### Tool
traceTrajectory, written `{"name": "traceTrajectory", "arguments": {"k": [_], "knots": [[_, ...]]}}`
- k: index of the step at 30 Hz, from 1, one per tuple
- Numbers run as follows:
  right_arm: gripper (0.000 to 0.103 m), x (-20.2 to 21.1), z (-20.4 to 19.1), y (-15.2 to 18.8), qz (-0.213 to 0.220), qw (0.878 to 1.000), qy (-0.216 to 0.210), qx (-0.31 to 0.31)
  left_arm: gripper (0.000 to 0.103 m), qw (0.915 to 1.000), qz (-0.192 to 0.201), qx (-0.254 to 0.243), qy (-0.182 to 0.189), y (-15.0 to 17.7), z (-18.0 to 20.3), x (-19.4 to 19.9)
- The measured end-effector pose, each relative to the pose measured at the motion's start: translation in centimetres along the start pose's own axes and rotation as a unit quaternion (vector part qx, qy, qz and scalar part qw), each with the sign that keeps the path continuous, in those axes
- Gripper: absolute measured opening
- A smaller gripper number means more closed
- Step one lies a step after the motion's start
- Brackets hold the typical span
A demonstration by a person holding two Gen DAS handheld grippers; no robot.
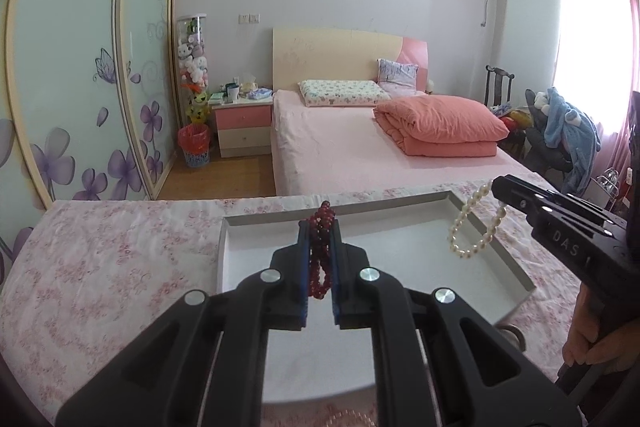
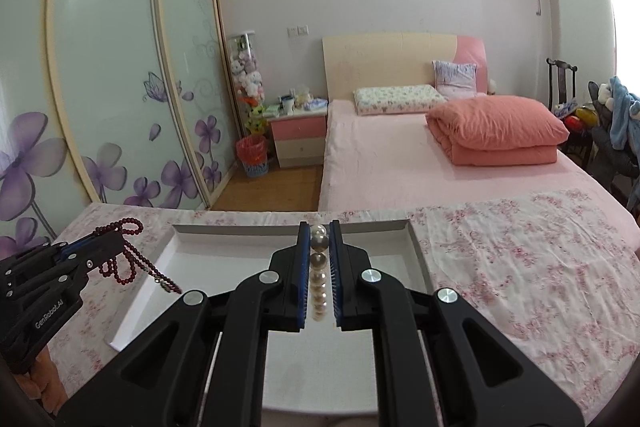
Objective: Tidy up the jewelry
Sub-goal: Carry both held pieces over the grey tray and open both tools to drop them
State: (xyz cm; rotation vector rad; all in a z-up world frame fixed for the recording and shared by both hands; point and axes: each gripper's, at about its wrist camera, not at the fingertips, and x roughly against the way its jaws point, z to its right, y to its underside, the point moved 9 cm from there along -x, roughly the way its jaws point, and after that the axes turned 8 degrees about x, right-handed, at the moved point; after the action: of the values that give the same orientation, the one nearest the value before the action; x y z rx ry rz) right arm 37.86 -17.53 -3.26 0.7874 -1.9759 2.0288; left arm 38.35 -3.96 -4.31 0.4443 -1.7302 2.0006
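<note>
My left gripper [image 1: 319, 227] is shut on a dark red bead string [image 1: 320, 255] and holds it above a shallow white tray [image 1: 240, 251]. In the right wrist view the left gripper [image 2: 116, 241] shows at the left with the red beads [image 2: 128, 259] dangling over the tray's left rim [image 2: 160, 259]. My right gripper [image 2: 319, 231] is shut on a pearl string [image 2: 319, 279] above the tray. In the left wrist view the right gripper [image 1: 498, 187] holds the pearl loop [image 1: 476, 227] hanging over the tray's right side.
The tray lies on a pink floral cloth [image 1: 120, 267] over a table. More pearls [image 1: 352, 417] and a ring-like object [image 1: 514, 333] lie near the tray's front. Beyond stand a pink bed [image 1: 360, 147], sliding wardrobe doors [image 1: 80, 67], a nightstand [image 1: 242, 127] and a cluttered chair [image 1: 560, 131].
</note>
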Motion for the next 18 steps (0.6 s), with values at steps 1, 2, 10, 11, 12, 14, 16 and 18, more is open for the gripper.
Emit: {"name": "traceTrajectory", "arguments": {"k": [1,2,10,11,12,14,16,18], "knots": [[0.01,-0.6,0.0,0.0,-0.004,1.0,0.003,0.002,0.01,1.0,-0.003,0.002,0.0,0.1,-0.2,-0.5],[0.01,-1.1,-0.2,-0.2,-0.007,1.0,0.003,0.003,0.01,1.0,-0.007,0.005,0.0,0.0,-0.3,-1.1],[0.01,-3.4,-0.2,-0.4,-0.023,1.0,0.006,0.002,0.01,0.9997,-0.022,0.012,-0.004,0.2,-0.8,-3.9],[0.01,-3.5,-0.3,-0.2,-0.027,1.0,0.004,0.003,0.01,0.9996,-0.023,0.013,-0.004,0.2,-0.8,-4.0],[0.011,-3.6,-0.4,0.1,-0.031,1.0,0.002,0.003,0.01,0.9996,-0.024,0.015,-0.005,0.2,-0.9,-4.3],[0.018,-3.6,0.0,0.4,-0.035,0.999,-0.001,-0.001,0.012,0.9994,-0.024,0.023,-0.009,0.1,-1.2,-4.5],[0.028,-3.4,0.4,0.7,-0.036,0.999,0.003,-0.007,0.021,0.9992,-0.024,0.031,-0.012,0.0,-1.6,-4.4],[0.029,-3.2,0.9,0.9,-0.037,0.999,0.004,-0.012,0.023,0.999,-0.023,0.036,-0.015,0.1,-1.9,-4.2]]}}
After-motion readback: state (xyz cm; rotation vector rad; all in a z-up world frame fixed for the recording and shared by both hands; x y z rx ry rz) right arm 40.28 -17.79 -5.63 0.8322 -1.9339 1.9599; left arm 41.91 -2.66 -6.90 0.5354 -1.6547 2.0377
